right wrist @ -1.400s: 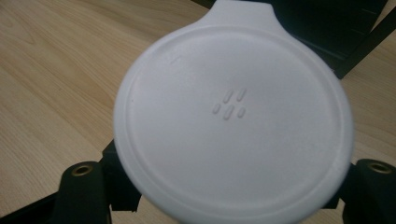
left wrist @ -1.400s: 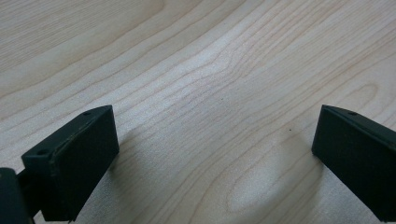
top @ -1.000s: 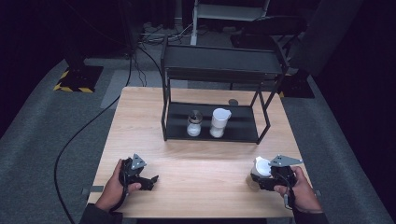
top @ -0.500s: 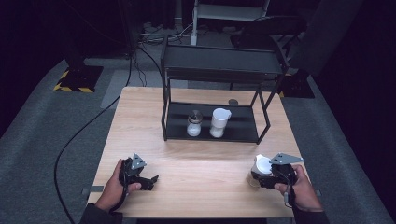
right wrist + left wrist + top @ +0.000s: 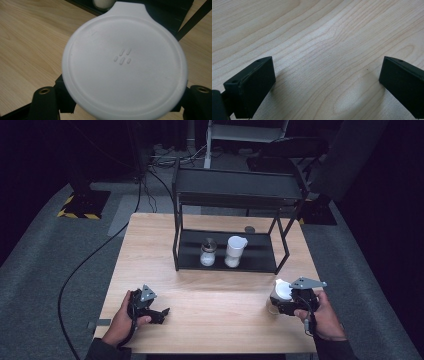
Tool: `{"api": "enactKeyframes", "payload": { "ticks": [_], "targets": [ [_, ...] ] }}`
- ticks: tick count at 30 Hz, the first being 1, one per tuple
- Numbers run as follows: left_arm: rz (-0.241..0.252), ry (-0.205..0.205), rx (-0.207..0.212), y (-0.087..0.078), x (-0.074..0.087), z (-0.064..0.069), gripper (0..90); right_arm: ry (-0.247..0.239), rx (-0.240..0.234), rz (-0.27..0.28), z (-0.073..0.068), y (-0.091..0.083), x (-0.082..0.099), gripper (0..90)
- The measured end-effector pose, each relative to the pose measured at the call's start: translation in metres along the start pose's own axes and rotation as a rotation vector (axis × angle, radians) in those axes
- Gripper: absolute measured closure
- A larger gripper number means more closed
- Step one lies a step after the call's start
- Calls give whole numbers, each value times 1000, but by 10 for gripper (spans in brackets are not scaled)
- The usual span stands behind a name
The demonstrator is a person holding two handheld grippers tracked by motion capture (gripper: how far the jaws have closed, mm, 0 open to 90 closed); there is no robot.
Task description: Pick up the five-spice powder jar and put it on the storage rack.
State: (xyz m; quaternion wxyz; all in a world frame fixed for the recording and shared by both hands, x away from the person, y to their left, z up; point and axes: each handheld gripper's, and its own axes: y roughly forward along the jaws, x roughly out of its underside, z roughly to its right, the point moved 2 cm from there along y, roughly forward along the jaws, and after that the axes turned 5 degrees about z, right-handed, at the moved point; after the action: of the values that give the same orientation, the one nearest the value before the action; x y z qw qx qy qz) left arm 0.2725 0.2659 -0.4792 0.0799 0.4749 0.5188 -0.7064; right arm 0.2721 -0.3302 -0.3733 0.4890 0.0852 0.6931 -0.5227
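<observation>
My right gripper sits near the table's front right corner, held in a hand, shut on a small container with a white lid. In the right gripper view the round white tabbed lid is seen from above, with the black jaws at either side beneath it. At the front left, my left gripper rests low over the bare wood, held in the other hand. Its jaws stand wide apart in the left gripper view, and my left gripper has nothing between them.
A black two-level metal rack stands at the back middle of the wooden table. Its lower shelf holds a glass jar with a metal lid and a white-lidded container. A small round object lies behind the rack.
</observation>
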Motion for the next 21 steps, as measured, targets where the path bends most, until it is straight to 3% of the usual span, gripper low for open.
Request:
{"api": "enactKeyframes", "payload": {
  "ticks": [21],
  "targets": [
    [0, 0, 0, 0, 0, 0, 3, -33, 5, -2, -2, 21, -46, 300]
  ]
}}
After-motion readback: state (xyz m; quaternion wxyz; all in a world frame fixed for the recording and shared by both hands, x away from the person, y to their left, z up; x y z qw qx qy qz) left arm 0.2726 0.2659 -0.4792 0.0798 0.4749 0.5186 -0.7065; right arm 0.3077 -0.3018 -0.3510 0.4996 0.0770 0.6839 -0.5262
